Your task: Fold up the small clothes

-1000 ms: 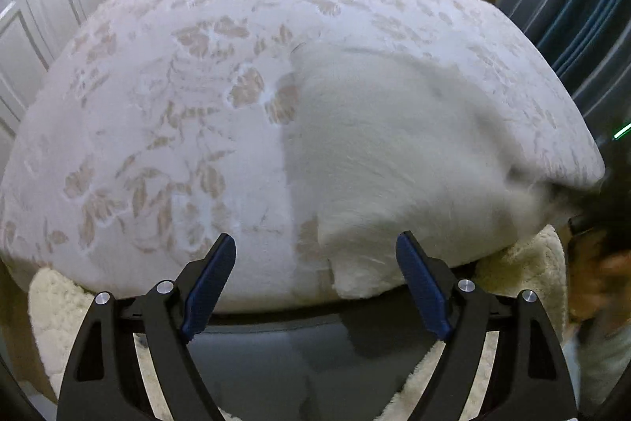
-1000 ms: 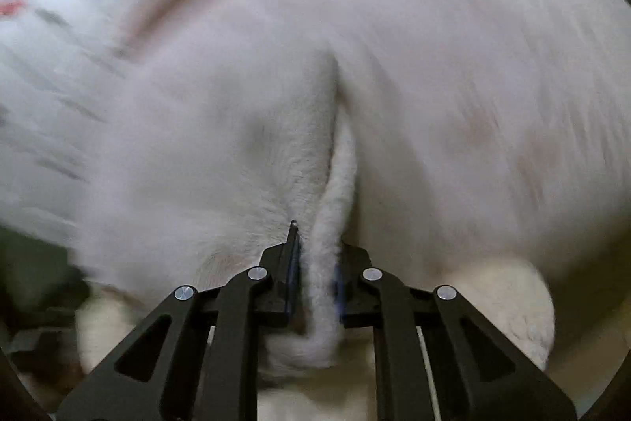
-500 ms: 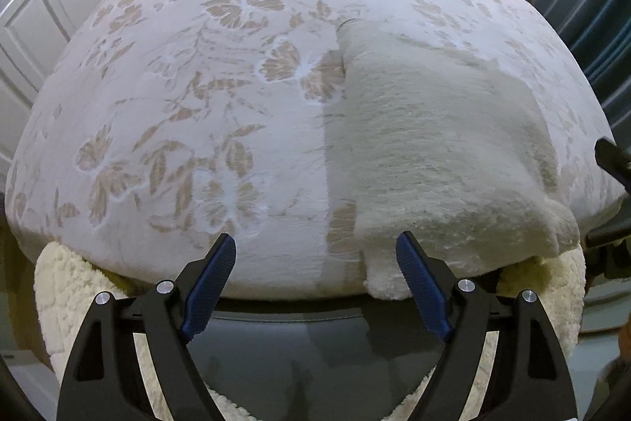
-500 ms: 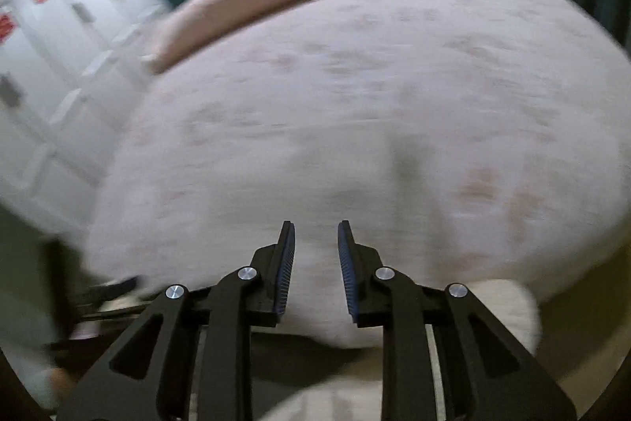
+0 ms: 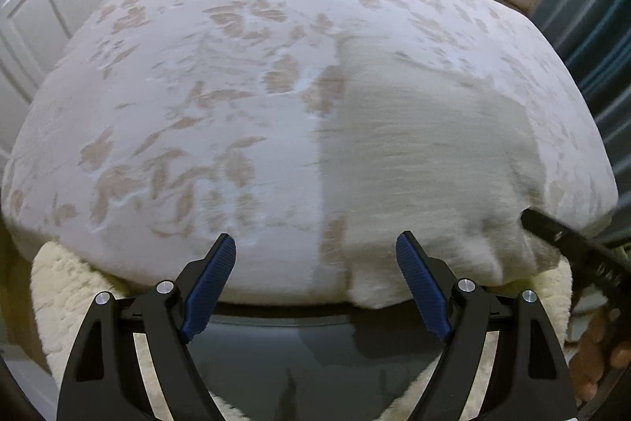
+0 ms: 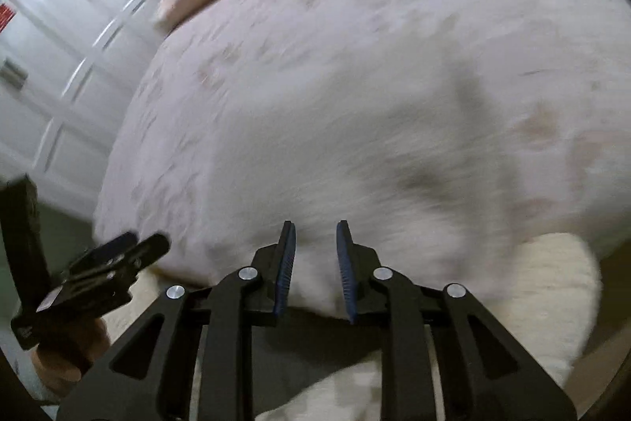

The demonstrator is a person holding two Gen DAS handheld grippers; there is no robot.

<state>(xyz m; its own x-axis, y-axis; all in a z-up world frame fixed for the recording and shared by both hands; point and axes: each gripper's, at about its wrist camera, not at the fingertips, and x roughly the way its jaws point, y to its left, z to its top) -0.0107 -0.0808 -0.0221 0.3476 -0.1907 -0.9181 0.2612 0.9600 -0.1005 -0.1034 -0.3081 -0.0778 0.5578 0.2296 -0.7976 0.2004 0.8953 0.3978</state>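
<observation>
Both grippers hung over the bed's near edge.
We held the left gripper point(image 5: 315, 283) spread wide and the right gripper point(image 6: 315, 267) slightly parted, both empty, tilted down at the cream garment point(image 5: 426, 160) on the bed point(image 5: 177, 105).

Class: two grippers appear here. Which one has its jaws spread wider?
The left gripper: its blue pads stand far apart over the bed edge, while the right gripper shows only a narrow gap. Neither holds the cream garment.

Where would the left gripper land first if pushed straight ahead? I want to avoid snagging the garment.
Probably on the floral bedspread near its front edge, just left of the white fleece garment. The open left gripper holds nothing; depth is uncertain.
</observation>
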